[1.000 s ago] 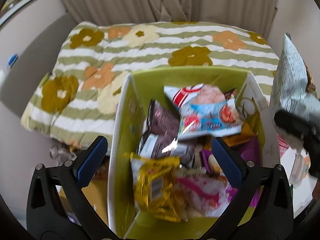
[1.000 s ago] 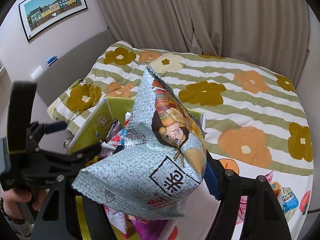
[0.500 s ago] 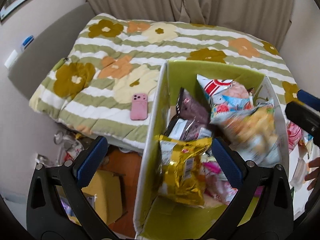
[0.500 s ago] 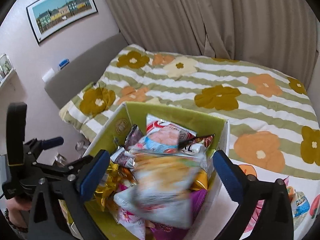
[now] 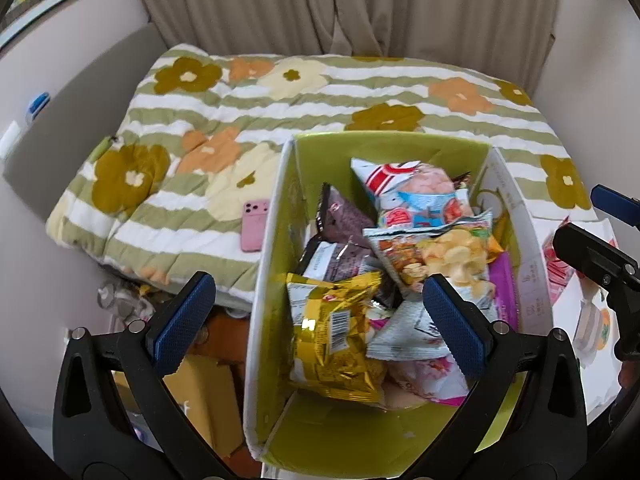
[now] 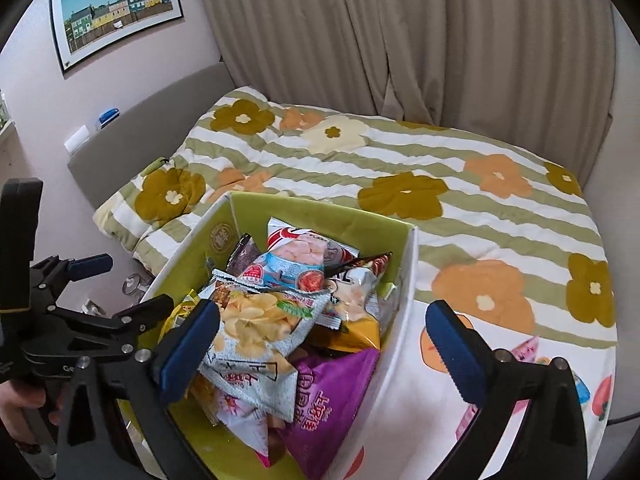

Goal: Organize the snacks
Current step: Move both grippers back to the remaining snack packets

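Observation:
A green box (image 5: 384,138) (image 6: 320,210) with white outer walls holds several snack bags. A grey-green chip bag (image 5: 436,252) (image 6: 256,320) lies on top of the pile. A gold bag (image 5: 336,344), a brown bag (image 5: 340,216), a red-white bag (image 5: 412,184) (image 6: 304,252) and a purple bag (image 6: 324,396) lie around it. My left gripper (image 5: 320,332) is open and empty, straddling the box's left wall. My right gripper (image 6: 320,348) is open and empty above the box's right wall.
The box stands at the edge of a bed with a flowered striped quilt (image 5: 280,92) (image 6: 440,168). A pink phone (image 5: 254,226) lies on the quilt left of the box. More snack packets (image 6: 532,352) lie on the right. Cardboard boxes (image 5: 204,380) sit on the floor.
My right gripper opened and let go of the grey-green chip bag, which dropped onto the pile in the box. Both grippers have drawn back a little.

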A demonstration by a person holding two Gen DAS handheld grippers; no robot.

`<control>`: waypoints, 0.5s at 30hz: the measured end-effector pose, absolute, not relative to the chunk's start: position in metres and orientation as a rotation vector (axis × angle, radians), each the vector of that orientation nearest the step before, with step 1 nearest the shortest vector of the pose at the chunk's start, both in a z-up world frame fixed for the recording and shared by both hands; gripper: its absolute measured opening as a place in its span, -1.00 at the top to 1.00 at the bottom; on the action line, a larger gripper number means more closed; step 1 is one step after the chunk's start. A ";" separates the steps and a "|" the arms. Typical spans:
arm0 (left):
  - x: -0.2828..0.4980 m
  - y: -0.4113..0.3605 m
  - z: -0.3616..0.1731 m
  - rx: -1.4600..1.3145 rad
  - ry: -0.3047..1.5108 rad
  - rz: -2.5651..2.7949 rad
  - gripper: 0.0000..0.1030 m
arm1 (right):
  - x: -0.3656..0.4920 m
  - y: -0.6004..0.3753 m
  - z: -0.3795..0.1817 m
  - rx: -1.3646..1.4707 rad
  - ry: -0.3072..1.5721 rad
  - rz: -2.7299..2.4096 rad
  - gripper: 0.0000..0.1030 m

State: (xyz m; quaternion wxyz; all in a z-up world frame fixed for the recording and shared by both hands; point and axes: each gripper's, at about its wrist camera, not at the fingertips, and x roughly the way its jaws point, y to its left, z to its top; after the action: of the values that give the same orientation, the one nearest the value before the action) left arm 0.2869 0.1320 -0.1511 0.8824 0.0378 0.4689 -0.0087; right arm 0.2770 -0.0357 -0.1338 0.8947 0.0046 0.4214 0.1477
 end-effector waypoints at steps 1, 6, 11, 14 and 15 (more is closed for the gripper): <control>0.285 0.129 -0.149 0.083 0.971 -0.025 -1.00 | 0.275 -0.037 -0.131 0.012 0.872 0.298 -0.99; 0.277 0.118 -0.138 0.083 0.954 -0.050 -1.00 | 0.259 -0.050 -0.119 0.026 0.860 0.267 -0.99; 0.263 0.096 -0.121 0.075 0.917 -0.080 -1.00 | 0.238 -0.080 -0.100 0.051 0.820 0.215 -0.99; 0.252 0.072 -0.113 0.076 0.902 -0.118 -1.00 | 0.221 -0.105 -0.089 0.057 0.788 0.170 -0.99; 0.246 0.063 -0.110 0.084 0.895 -0.125 -1.00 | 0.215 -0.113 -0.086 0.058 0.780 0.158 -0.99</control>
State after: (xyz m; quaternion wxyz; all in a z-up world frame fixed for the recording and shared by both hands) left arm 0.2463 0.0627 -0.1101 0.8989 0.0404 0.4321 -0.0605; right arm 0.2149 -0.1133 -0.0857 0.9215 0.0282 0.3797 0.0770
